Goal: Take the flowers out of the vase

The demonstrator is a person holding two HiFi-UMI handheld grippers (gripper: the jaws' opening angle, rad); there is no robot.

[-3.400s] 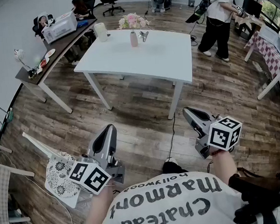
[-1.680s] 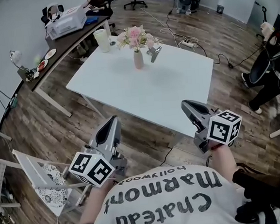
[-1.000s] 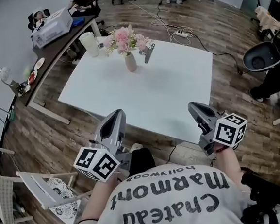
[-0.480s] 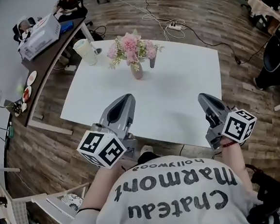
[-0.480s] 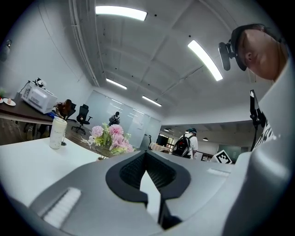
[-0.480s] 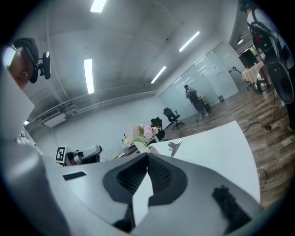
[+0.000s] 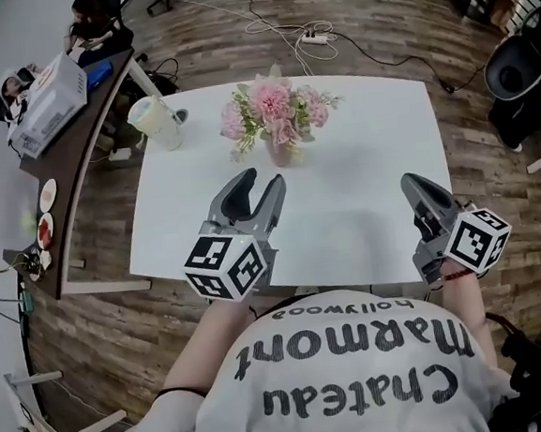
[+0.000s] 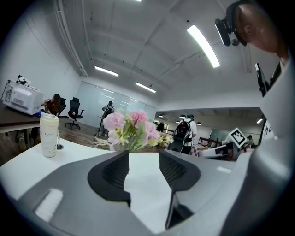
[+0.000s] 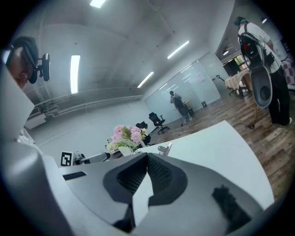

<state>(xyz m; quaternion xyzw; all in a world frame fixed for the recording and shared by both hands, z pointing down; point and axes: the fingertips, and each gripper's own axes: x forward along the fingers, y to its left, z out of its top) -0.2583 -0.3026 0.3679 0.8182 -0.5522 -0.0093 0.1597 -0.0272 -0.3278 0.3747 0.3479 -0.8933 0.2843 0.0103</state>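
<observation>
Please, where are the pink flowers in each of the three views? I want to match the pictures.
Head view: the flowers are in the upper middle, toward the far side of the white table.
Left gripper view: the flowers are at the centre, straight ahead.
Right gripper view: the flowers are left of centre and look small.
Shared landmark: the white table that they stand on shows in all three views.

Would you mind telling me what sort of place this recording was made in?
Probably an open-plan office or lab: office chairs stand on a wood floor, a long side desk runs beside the table, strip lights hang overhead, and a power strip lies cabled across the floor.
</observation>
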